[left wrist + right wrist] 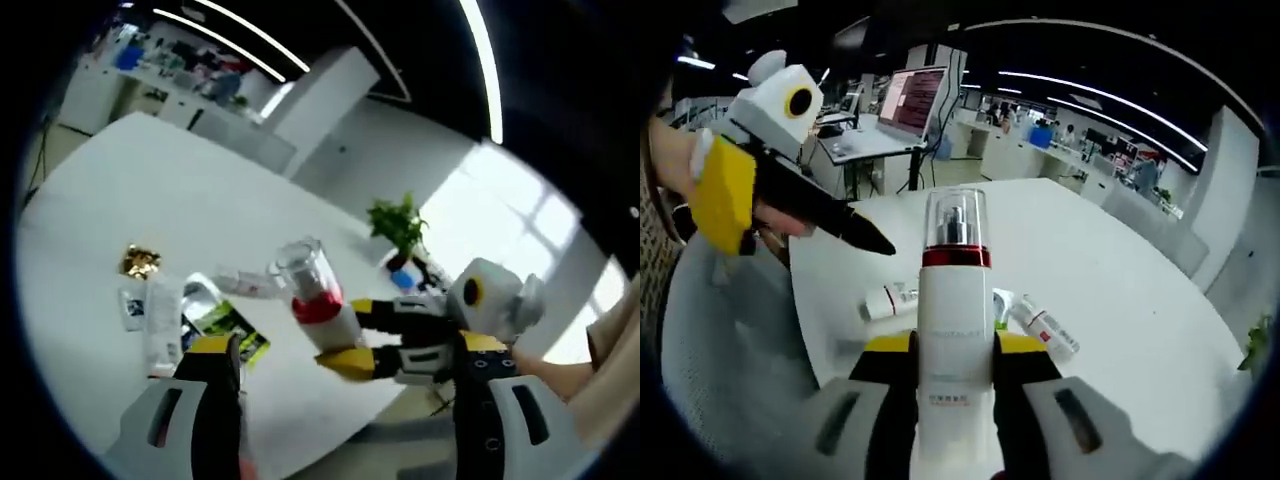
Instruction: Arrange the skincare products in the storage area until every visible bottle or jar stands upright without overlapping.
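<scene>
White table [1120, 290], upright bottle [954, 330]

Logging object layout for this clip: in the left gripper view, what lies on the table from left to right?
Gold packet → white tube lying flat → green-and-black sachet → white pump bottle with a red band, held by the right hand-held gripper → potted plant.

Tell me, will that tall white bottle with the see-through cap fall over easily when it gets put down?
Probably yes. The bottle is tall and slim, so it may tip if nudged. Its smooth sides look slippery, though the right gripper is shut on it. The clear cap seems hard plastic, maybe crackable.
</scene>
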`<action>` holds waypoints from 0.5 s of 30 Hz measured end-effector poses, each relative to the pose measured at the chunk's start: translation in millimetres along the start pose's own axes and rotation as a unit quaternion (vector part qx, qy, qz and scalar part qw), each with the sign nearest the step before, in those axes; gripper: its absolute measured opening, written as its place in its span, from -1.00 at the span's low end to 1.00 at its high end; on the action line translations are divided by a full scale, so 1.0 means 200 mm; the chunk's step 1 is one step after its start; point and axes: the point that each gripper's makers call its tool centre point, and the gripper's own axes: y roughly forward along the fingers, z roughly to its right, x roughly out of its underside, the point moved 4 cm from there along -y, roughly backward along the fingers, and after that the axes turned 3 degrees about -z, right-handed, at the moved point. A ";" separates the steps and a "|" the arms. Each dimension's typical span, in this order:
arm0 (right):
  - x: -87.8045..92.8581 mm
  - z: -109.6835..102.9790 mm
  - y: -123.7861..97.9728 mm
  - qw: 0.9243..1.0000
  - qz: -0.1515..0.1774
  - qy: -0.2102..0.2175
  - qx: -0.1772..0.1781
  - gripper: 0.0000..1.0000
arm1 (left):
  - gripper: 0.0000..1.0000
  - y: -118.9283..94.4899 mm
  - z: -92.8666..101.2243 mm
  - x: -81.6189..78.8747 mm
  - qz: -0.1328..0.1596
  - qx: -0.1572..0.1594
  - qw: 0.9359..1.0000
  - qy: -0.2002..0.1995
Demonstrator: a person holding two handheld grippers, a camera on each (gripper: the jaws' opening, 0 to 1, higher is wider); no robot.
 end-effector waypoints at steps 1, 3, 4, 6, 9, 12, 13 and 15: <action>-0.01 -0.01 -0.01 1.000 0.005 0.003 0.002 -0.46 | 0.69 0.00 0.00 -0.01 0.003 0.000 1.000 0.002; -0.02 -0.03 -0.02 1.000 0.013 0.015 -0.001 -0.46 | 0.65 0.01 0.01 -0.01 0.006 0.000 1.000 0.005; -0.03 -0.05 -0.04 0.999 0.026 0.028 -0.007 -0.46 | 0.63 0.02 0.02 -0.02 0.007 0.002 1.000 0.006; -0.05 -0.06 -0.05 0.998 0.041 0.042 -0.004 -0.46 | 0.58 0.02 0.03 -0.02 0.010 0.003 1.000 0.010; -0.06 -0.10 -0.07 0.997 0.052 0.051 0.001 -0.46 | 0.45 0.03 0.09 -0.03 0.012 0.022 0.999 0.022; -0.08 -0.12 -0.09 0.996 0.064 0.058 0.004 -0.46 | 0.25 0.05 0.12 -0.03 0.013 0.025 0.999 0.032; -0.08 -0.12 -0.10 0.996 0.067 0.060 0.007 -0.46 | 0.21 0.05 0.13 -0.03 0.014 0.026 0.999 0.036; -0.08 -0.13 -0.11 0.995 0.069 0.065 0.008 -0.45 | 0.09 0.06 0.15 -0.03 0.016 0.031 0.999 0.041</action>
